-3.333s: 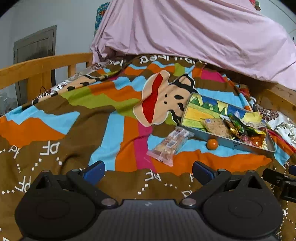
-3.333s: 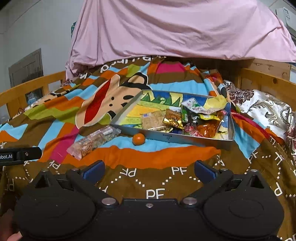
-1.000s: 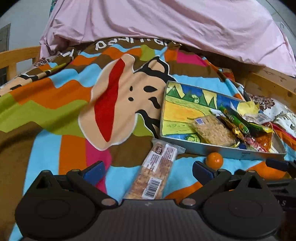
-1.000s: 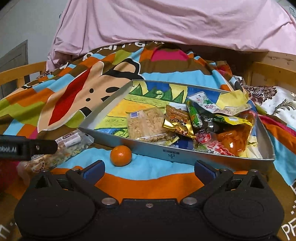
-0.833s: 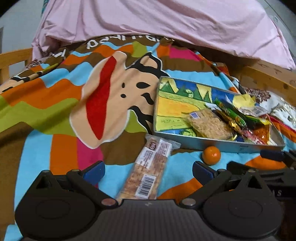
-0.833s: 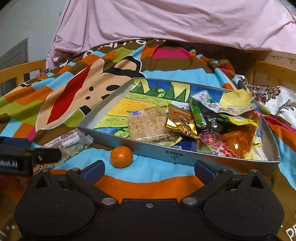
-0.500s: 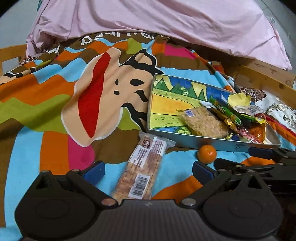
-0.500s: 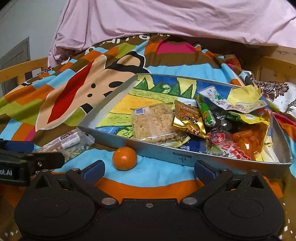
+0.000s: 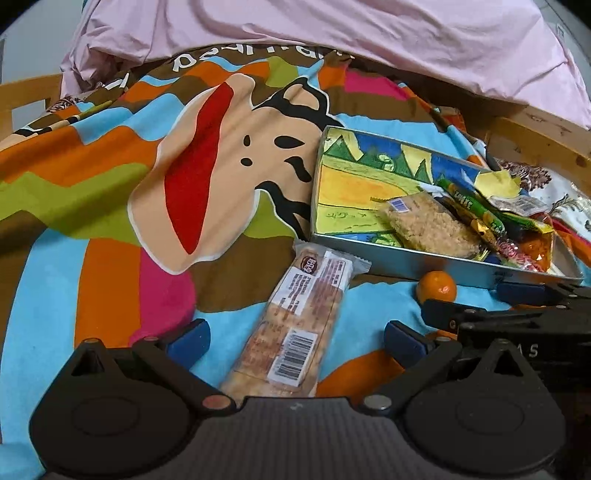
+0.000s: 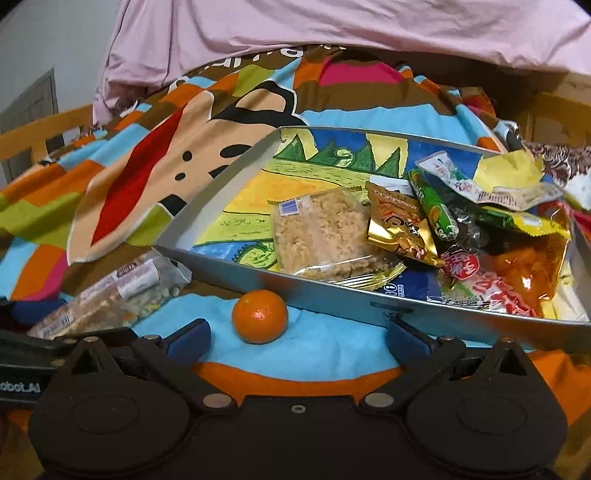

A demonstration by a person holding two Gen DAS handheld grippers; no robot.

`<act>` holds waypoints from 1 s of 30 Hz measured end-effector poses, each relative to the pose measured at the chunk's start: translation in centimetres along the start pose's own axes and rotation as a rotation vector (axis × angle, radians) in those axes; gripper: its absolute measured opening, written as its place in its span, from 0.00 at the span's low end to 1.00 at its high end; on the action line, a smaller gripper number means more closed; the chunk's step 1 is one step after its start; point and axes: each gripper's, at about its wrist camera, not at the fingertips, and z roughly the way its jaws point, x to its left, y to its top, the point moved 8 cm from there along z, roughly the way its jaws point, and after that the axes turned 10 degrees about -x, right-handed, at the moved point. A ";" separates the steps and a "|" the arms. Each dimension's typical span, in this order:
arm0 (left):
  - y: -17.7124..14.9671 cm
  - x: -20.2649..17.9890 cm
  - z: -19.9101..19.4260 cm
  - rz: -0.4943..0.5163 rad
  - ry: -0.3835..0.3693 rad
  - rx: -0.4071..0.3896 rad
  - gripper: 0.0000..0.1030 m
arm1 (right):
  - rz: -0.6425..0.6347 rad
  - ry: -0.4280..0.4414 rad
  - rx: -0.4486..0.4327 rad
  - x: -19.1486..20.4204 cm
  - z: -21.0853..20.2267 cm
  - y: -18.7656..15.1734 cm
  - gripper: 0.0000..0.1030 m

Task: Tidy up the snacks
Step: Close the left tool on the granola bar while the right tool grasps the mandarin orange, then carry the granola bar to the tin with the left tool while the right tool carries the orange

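A long clear packet of nut bar point(image 9: 295, 325) lies on the blanket between my left gripper's point(image 9: 295, 341) open fingers; it also shows at the left of the right wrist view point(image 10: 110, 299). A small orange point(image 10: 259, 316) sits on the blanket just ahead of my open right gripper point(image 10: 297, 341), close against the tray's front wall; it also shows in the left wrist view point(image 9: 436, 288). The silver tray point(image 10: 332, 295) with a painted bottom holds several snack packets, among them a puffed rice cake point(image 10: 321, 232) and a gold packet point(image 10: 399, 229).
A colourful cartoon blanket point(image 9: 110, 184) covers the bed. A pink sheet point(image 9: 295, 29) is heaped at the back. Wooden bed rails run along the left point(image 10: 40, 136) and the right point(image 9: 539, 133). The right gripper's fingers point(image 9: 517, 299) reach in at the right of the left wrist view.
Both grippers have moved forward and down. The nut bar now lies between my left fingers, and the orange and tray are closer to my right gripper.
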 end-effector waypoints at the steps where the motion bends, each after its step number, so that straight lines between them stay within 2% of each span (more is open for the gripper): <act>1: 0.1 0.0 -0.1 -0.008 -0.016 -0.006 0.98 | 0.003 0.002 0.000 0.0 0.0 0.0 0.98; 2: 0.1 0.0 -0.2 -0.016 -0.032 -0.012 0.96 | 0.007 0.005 -0.001 0.0 0.0 0.0 0.96; 6: 0.2 -0.2 -0.4 -0.035 -0.074 -0.024 0.79 | 0.033 0.020 0.005 0.0 0.1 0.1 0.88; 9: 0.3 -0.2 -0.4 -0.043 -0.094 -0.026 0.76 | 0.038 0.037 0.005 0.3 0.1 0.2 0.77; 11: 0.2 -0.1 -0.3 -0.056 -0.102 -0.024 0.74 | 0.035 0.049 0.003 0.7 0.2 0.3 0.75; 15: 0.0 0.4 0.0 -0.088 -0.096 -0.011 0.62 | 0.024 0.054 0.002 1.2 0.7 0.1 0.74; 19: -0.3 0.7 0.2 -0.105 -0.091 -0.007 0.59 | 0.002 0.030 -0.001 1.4 0.9 0.0 0.67; 22: -0.4 0.6 0.2 -0.092 -0.084 -0.005 0.59 | 0.005 0.014 -0.010 1.2 0.8 0.0 0.50; 23: -0.4 0.6 0.2 -0.090 -0.082 -0.005 0.59 | 0.005 0.026 -0.015 1.3 0.7 0.1 0.39; 24: -0.4 0.6 0.2 -0.090 -0.082 -0.004 0.59 | 0.000 0.032 -0.018 1.4 0.7 0.2 0.35; 27: -0.5 0.6 0.3 -0.090 -0.078 -0.001 0.56 | -0.018 0.031 -0.033 1.6 0.4 0.1 0.35; 29: -0.6 0.5 0.2 -0.090 -0.074 0.001 0.51 | 0.013 0.041 -0.040 1.3 0.0 0.2 0.35; 30: -0.6 0.5 0.2 -0.090 -0.074 0.004 0.45 | 0.028 0.045 -0.044 1.1 -0.4 0.3 0.35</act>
